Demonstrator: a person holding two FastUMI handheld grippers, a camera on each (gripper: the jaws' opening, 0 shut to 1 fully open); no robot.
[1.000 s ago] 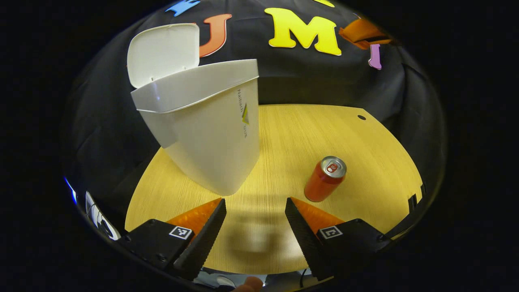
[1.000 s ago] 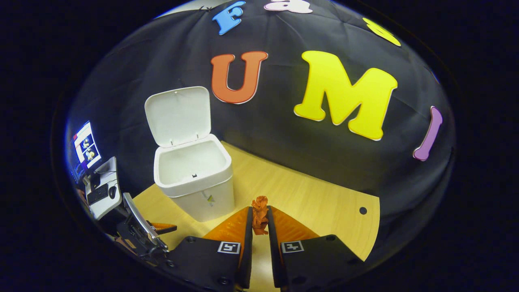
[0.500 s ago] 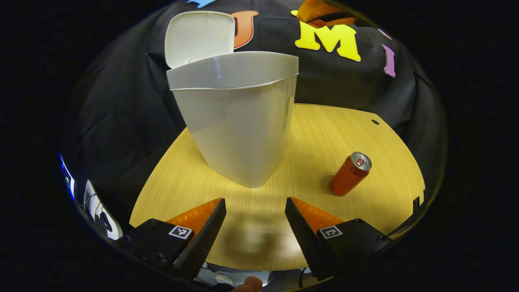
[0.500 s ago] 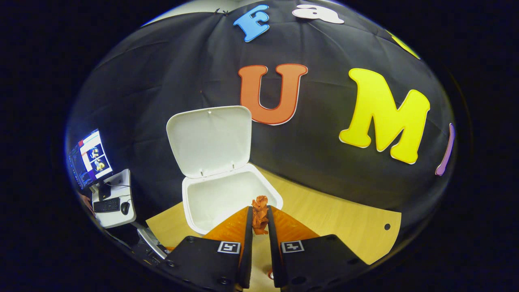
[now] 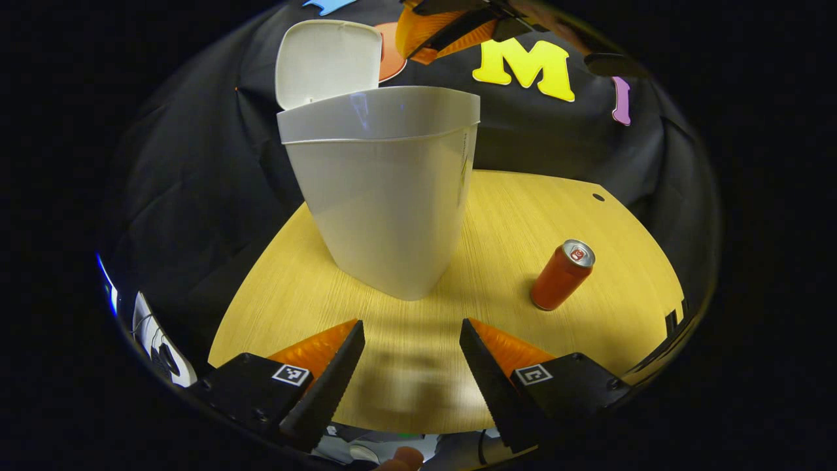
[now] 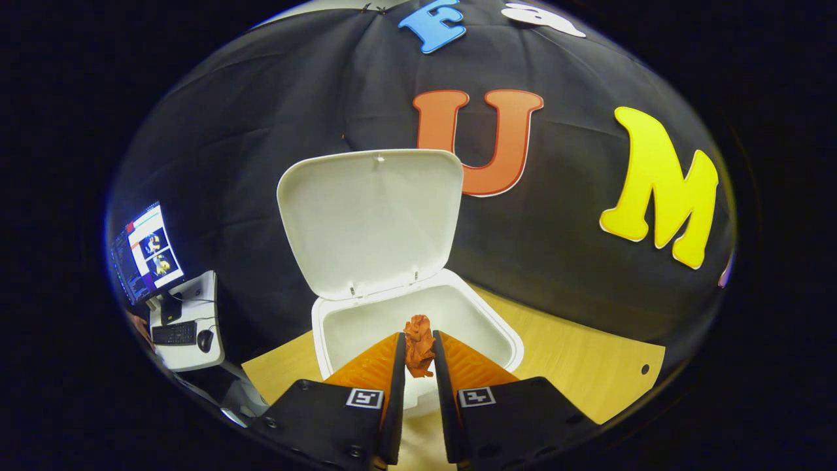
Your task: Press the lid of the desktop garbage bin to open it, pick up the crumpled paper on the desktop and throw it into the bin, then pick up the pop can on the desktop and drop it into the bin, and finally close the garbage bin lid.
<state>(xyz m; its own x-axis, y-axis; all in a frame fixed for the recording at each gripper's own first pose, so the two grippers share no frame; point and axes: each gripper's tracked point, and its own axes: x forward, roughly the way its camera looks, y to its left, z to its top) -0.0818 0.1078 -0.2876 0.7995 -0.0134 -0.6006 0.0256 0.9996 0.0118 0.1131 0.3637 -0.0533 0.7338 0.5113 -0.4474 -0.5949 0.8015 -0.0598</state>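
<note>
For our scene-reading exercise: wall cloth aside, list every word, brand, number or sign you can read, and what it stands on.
Nothing can be quoted.
Garbage bin: a line of print and a small triangular logo down its side; too blurred to read.
Pop can: a mark on its top; too small to read.
Left gripper and right gripper: square patterned markers, no words.
Monitor: too small to read.

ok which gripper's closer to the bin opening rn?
Right. The right gripper, shut on the crumpled paper, is over the bin by its open lid. The left gripper is open, low over the table, back from the bin's base.
</note>
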